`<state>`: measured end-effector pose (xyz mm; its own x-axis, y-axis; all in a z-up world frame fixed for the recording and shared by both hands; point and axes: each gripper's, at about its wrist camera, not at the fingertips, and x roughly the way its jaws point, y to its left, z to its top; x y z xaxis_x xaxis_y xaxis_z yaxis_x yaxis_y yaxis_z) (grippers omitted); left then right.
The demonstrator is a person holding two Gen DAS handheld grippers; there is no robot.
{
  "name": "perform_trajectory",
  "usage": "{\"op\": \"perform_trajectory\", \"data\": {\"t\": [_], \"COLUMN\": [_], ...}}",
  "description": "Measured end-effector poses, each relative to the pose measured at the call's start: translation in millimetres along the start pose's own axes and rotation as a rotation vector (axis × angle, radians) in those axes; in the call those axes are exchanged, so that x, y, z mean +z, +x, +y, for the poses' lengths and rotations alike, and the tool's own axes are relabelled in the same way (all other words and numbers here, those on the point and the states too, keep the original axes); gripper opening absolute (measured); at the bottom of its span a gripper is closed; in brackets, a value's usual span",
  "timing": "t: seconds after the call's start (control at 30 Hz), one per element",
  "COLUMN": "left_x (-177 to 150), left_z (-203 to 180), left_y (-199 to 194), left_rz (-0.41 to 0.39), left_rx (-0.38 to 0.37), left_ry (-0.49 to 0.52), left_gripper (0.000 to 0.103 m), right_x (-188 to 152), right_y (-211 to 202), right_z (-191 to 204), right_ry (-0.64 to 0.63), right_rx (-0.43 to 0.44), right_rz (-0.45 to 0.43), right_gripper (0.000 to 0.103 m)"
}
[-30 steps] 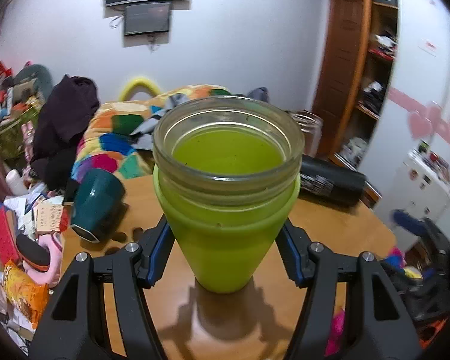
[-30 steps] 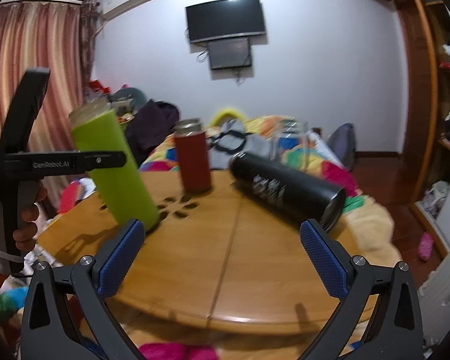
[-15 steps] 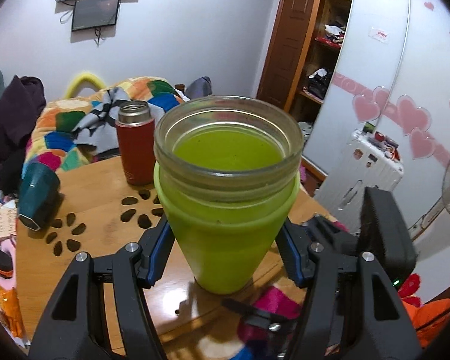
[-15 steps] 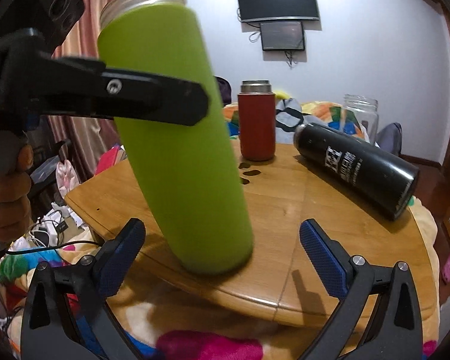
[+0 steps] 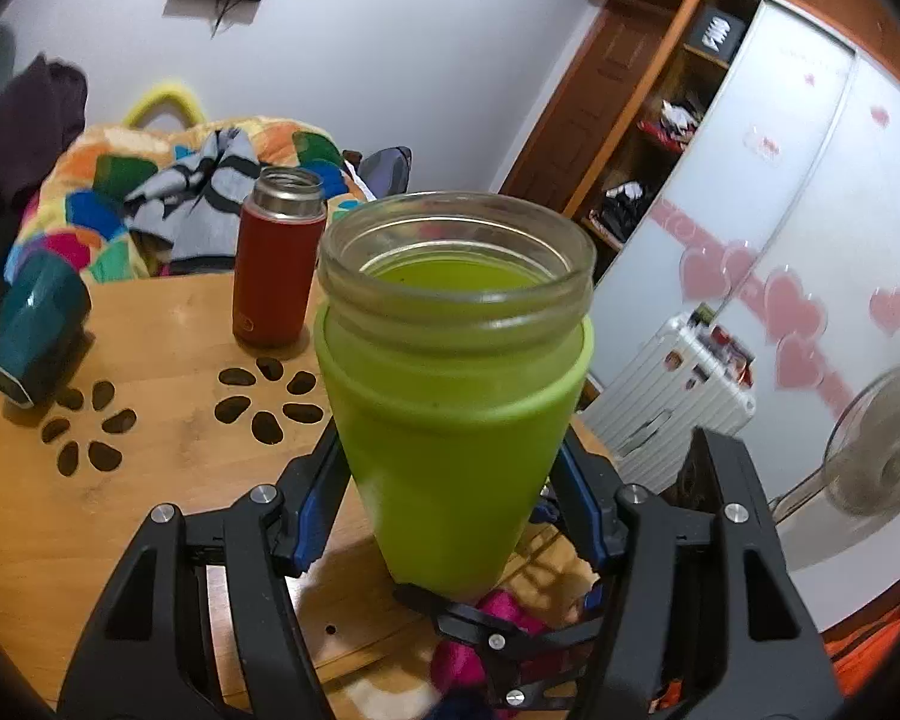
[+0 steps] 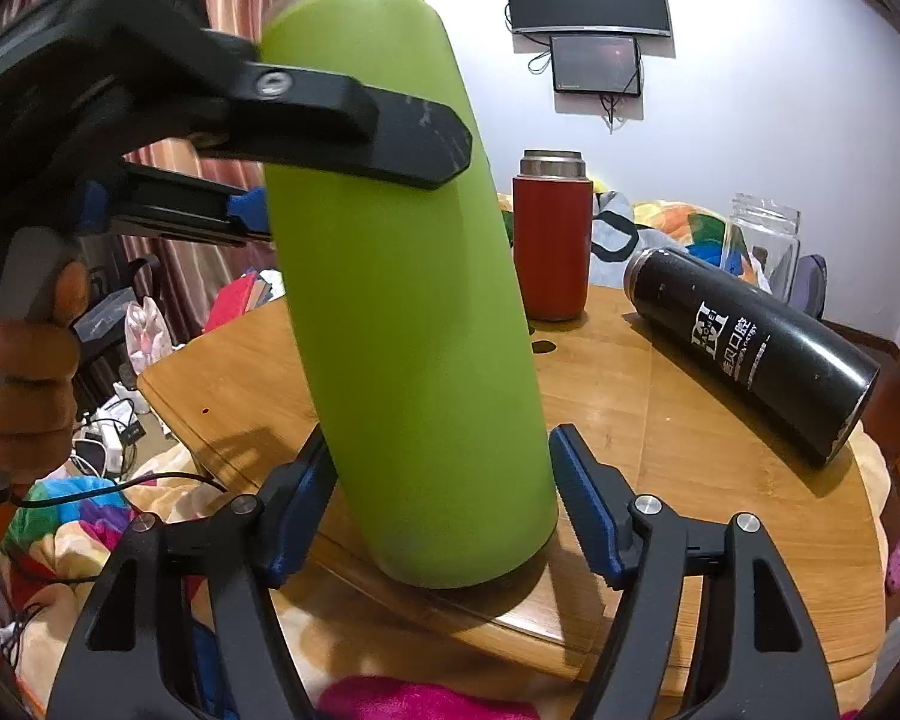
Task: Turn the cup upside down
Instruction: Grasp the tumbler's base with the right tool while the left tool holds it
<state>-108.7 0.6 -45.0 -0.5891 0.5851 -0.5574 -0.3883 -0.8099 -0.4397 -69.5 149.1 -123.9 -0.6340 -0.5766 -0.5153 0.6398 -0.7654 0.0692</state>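
Observation:
A tall green cup (image 5: 450, 420) with a clear glass rim stands mouth-up and tilted near the front edge of the round wooden table (image 5: 120, 492). My left gripper (image 5: 450, 498) is shut on its upper body. In the right wrist view the green cup (image 6: 408, 312) fills the middle, and the left gripper's fingers (image 6: 390, 138) clamp it high up. My right gripper (image 6: 444, 510) has its blue pads close on both sides of the cup's base; whether they touch it is unclear.
On the table stand a red flask (image 6: 555, 240), a black bottle (image 6: 750, 348) lying on its side, a glass jar (image 6: 765, 246) behind it, and a dark teal cup (image 5: 36, 324) on its side at the left. Clutter and bedding surround the table.
The left gripper has carried the green cup toward the table's front edge. The right gripper has closed in from wide open, so its pads now flank the cup's base.

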Motion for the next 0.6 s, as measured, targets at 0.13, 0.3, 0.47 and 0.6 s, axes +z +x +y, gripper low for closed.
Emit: {"op": "perform_trajectory", "data": {"t": [0.13, 0.3, 0.47, 0.6], "left_x": [4.1, 7.4, 8.4, 7.1], "left_z": [17.7, 37.6, 59.1, 73.0], "left_y": [1.4, 5.3, 11.4, 18.7], "left_rz": [-0.005, -0.009, -0.007, 0.000], "left_rx": [-0.046, -0.069, -0.078, -0.059], "left_ry": [-0.081, -0.166, -0.236, -0.285], "left_gripper": [0.063, 0.064, 0.066, 0.068], "right_x": [0.8, 3.2, 6.3, 8.2], "right_y": [-1.1, -1.4, 1.4, 3.5], "right_z": [3.1, 5.7, 6.3, 5.9], "right_ry": [-0.018, -0.032, -0.037, -0.035], "right_rx": [-0.011, -0.016, -0.016, -0.007], "right_rz": [0.002, 0.005, 0.006, 0.005], "right_gripper": [0.066, 0.064, 0.064, 0.063]}}
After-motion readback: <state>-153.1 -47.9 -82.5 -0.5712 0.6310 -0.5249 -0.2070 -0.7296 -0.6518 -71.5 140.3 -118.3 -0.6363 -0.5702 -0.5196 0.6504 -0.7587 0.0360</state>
